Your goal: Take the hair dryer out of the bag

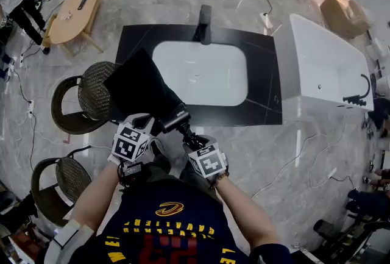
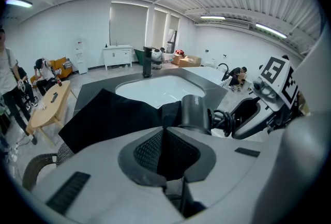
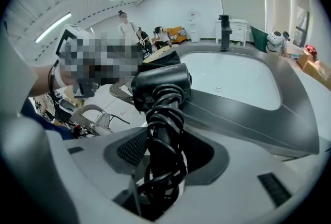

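A black cloth bag [image 1: 141,87] hangs over the counter's front left corner. My left gripper [image 1: 151,130] is shut on the bag's near edge, and dark fabric sits pinched between its pads [image 2: 164,137]. The black hair dryer [image 1: 175,118] shows bare just right of the bag's [image 2: 106,119] edge, its barrel [image 2: 195,112] pointing away. My right gripper [image 1: 196,143] is closed on the dryer's handle [image 3: 164,130], which has its cord wound round it. In the right gripper view the barrel [image 3: 160,86] stands above the jaws.
A white basin [image 1: 201,74] lies in the black counter [image 1: 262,67], with a dark faucet [image 1: 205,24] behind. Two wicker chairs [image 1: 91,89] [image 1: 58,186] stand at the left and a white tub [image 1: 323,67] at the right. A wooden table [image 1: 76,7] and people are far left.
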### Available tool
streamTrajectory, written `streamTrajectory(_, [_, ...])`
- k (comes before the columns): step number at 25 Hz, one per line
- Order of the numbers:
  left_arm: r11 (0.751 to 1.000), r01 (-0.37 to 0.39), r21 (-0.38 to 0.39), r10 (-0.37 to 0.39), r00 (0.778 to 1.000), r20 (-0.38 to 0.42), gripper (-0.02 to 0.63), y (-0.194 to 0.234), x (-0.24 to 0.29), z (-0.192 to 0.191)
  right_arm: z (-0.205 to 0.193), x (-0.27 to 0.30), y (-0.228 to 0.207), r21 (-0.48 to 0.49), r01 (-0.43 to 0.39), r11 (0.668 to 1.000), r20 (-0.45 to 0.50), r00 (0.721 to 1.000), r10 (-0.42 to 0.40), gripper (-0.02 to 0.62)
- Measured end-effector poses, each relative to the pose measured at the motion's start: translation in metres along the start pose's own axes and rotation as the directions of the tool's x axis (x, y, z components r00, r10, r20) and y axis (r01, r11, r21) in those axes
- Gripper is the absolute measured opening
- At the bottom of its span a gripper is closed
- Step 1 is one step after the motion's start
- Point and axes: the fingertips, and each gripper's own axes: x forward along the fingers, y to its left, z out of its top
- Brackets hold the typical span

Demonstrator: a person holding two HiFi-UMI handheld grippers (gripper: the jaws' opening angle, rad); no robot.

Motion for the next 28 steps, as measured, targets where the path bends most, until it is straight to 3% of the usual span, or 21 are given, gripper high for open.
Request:
streamTrajectory(8, [0.999,0.021,-0.027,-0.023,0.998,-0.051,0.021,-0.014,0.014,-0.022,-0.027,-0.053,-0.025,0.123,0.012,0.992,0.069,0.997,-0.021,0.216])
streamTrajectory(17, [0.997,0.076,-0.033,-0.078,0.995,-0.057,0.027,-0.033,0.028,-0.026,0.009,-0.067,-0.032,0.127,-0.006,0.992,0.148,0.989,-0.013,0.216])
streamTrajectory(21, [0.997,0.069,-0.025,-0.070,0.996,-0.058,0.136,-0.034,0.028,-0.028,0.035,-0.056,-0.017,0.105,-0.044,0.994,0.169,0.985,0.025,0.216])
streamTrajectory(28, [0.996,0.051,-0.073,-0.052,0.999,-0.007,0.198,-0.015,-0.004,-0.028,0.085,-0.026,0.009,0.016,-0.096,0.995,0.170,0.981,0.092,0.216])
